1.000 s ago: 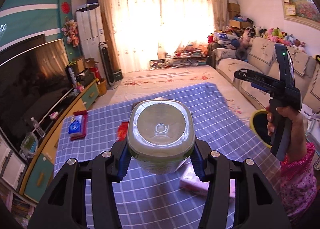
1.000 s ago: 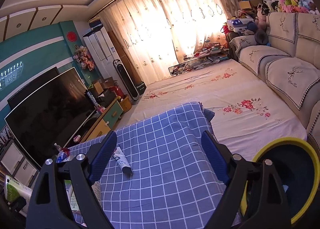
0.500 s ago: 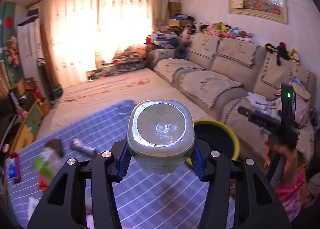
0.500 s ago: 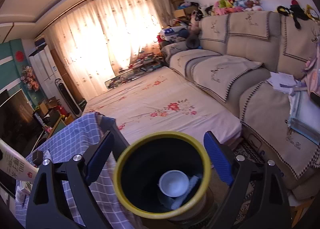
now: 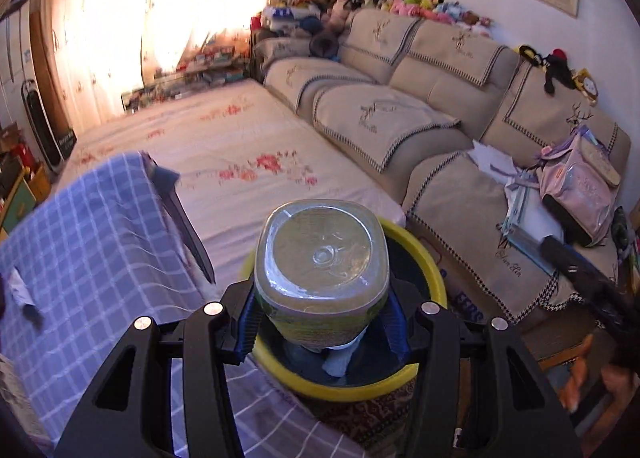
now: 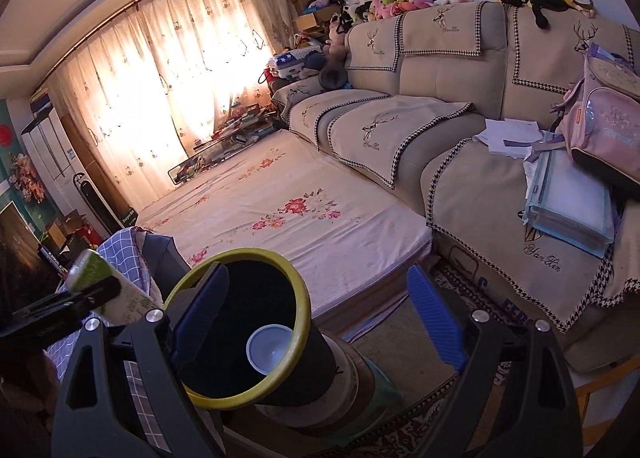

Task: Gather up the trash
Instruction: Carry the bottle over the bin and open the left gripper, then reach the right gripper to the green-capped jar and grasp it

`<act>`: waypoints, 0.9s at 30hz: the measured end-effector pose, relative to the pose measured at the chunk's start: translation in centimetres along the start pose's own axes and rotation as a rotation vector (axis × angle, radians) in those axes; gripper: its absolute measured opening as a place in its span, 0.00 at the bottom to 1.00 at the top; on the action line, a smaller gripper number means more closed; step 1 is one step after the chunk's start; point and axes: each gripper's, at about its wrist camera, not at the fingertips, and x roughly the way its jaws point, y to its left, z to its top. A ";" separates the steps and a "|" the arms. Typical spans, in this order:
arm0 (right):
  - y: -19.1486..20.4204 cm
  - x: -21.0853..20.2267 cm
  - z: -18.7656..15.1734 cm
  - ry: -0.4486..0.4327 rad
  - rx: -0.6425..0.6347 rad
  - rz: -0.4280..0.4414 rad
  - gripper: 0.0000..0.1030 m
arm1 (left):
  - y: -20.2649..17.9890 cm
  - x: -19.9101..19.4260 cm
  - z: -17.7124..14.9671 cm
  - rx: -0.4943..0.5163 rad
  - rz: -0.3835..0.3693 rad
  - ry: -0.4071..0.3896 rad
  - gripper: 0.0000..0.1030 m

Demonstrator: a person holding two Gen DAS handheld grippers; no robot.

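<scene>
Pointing steeply downward in the left wrist view, the left gripper (image 5: 322, 322) has its blue pads pressed against the sides of a plastic bottle (image 5: 322, 262), jaws about half open around it. The bottle shows its clear, rounded-square base to the camera, with a green and yellow label band below the rim of that base. It hangs directly over the mouth of a yellow-rimmed bin (image 5: 434, 278), whose dark inside holds some pale scraps. A blue checked tablecloth (image 5: 88, 242) covers the table to the left of the bin. At the right edge a hand (image 5: 596, 382) grips the dark handle of the other tool, blurred.

In the right wrist view, the right gripper (image 6: 316, 318) tilts downward with its jaws spread wide and empty. The bin (image 6: 298, 322) stands in front of its left finger, a white round lid or cup (image 6: 268, 348) lying at the bottom. The bottle (image 6: 104, 286) appears at far left, clamped in the other tool, beside the bin's rim. A beige sofa (image 6: 404, 130) fills the background.
</scene>
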 end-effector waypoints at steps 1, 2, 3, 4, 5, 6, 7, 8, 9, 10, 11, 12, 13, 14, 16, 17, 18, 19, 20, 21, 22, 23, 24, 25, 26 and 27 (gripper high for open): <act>-0.3 0.1 -0.1 0.003 0.002 -0.005 0.84 | -0.5 1.7 -0.2 0.001 0.008 0.026 0.50; -0.6 0.1 -0.1 0.005 0.007 -0.008 0.84 | -0.6 2.7 -0.8 0.006 0.013 0.044 0.50; -0.8 0.2 -0.1 0.008 0.013 -0.009 0.84 | -1.0 4.0 -1.1 0.014 0.019 0.064 0.50; -1.0 0.3 -0.3 0.013 0.018 -0.009 0.84 | -1.3 5.1 -1.4 0.017 0.025 0.083 0.50; -1.1 0.4 -0.4 0.018 0.021 -0.011 0.84 | -1.5 6.4 -1.6 0.014 0.031 0.108 0.50; -1.3 0.5 -0.4 0.022 0.022 -0.013 0.84 | -1.5 7.2 -1.9 0.009 0.033 0.130 0.50; -1.3 0.4 -0.5 0.024 0.023 -0.014 0.84 | -1.4 7.8 -2.1 0.001 0.034 0.149 0.50; -1.3 0.5 -0.6 0.026 0.023 -0.016 0.84 | -1.1 8.1 -2.4 -0.014 0.036 0.163 0.50; -1.3 0.5 -0.6 0.028 0.024 -0.018 0.84 | -0.7 8.0 -2.7 -0.023 0.042 0.162 0.50; -1.4 0.5 -0.6 0.028 0.024 -0.018 0.84 | -0.7 7.7 -2.7 -0.023 0.051 0.150 0.52; -1.5 0.5 -0.6 0.027 0.025 -0.018 0.84 | -0.7 7.2 -2.8 -0.018 0.059 0.136 0.57; -1.4 0.5 -0.6 0.026 0.027 -0.015 0.84 | -0.7 6.4 -2.6 -0.013 0.071 0.110 0.60; -1.3 0.4 -0.6 0.024 0.027 -0.012 0.84 | -0.7 5.3 -2.4 -0.012 0.079 0.088 0.63; -1.2 0.3 -0.5 0.022 0.026 -0.008 0.84 | -0.6 3.9 -2.1 -0.013 0.086 0.059 0.63; -0.7 0.1 -0.4 0.019 0.020 0.002 0.84 | -0.3 0.7 -1.6 -0.017 0.088 -0.003 0.64; -0.4 0.0 -0.4 0.018 0.016 0.009 0.84 | -0.1 -1.4 -1.4 -0.018 0.093 -0.047 0.66; 0.1 -0.1 -0.4 0.017 0.011 0.023 0.84 | 0.2 -3.5 -1.3 -0.019 0.099 -0.096 0.68; 0.5 -0.1 -0.4 0.015 0.006 0.037 0.84 | 0.7 -5.9 -1.4 -0.021 0.105 -0.152 0.75; 1.1 -0.1 -0.4 0.014 0.000 0.051 0.84 | 1.2 -8.0 -1.5 -0.025 0.110 -0.191 0.79; 1.8 -0.1 -0.3 0.015 -0.009 0.064 0.84 | 1.9 -9.9 -1.7 -0.031 0.116 -0.227 0.81; 2.8 0.0 -0.4 0.020 -0.026 0.081 0.84 | 2.7 -11.9 -1.9 -0.040 0.129 -0.262 0.83; 3.9 0.1 -0.4 0.024 -0.042 0.097 0.84 | 4.0 -14.2 -2.6 -0.052 0.157 -0.306 0.85; 5.2 0.2 -0.6 0.029 -0.061 0.121 0.84 | 5.2 -16.1 -3.0 -0.063 0.181 -0.335 0.87; 6.5 0.2 -0.7 0.036 -0.080 0.147 0.84 | 6.5 -17.9 -3.4 -0.078 0.204 -0.358 0.89; 7.7 0.2 -0.9 0.042 -0.099 0.170 0.84 | 8.2 -19.7 -4.1 -0.100 0.237 -0.384 0.89; 9.5 0.3 -1.2 0.050 -0.129 0.194 0.84 | 10.2 -21.6 -4.9 -0.125 0.275 -0.407 0.90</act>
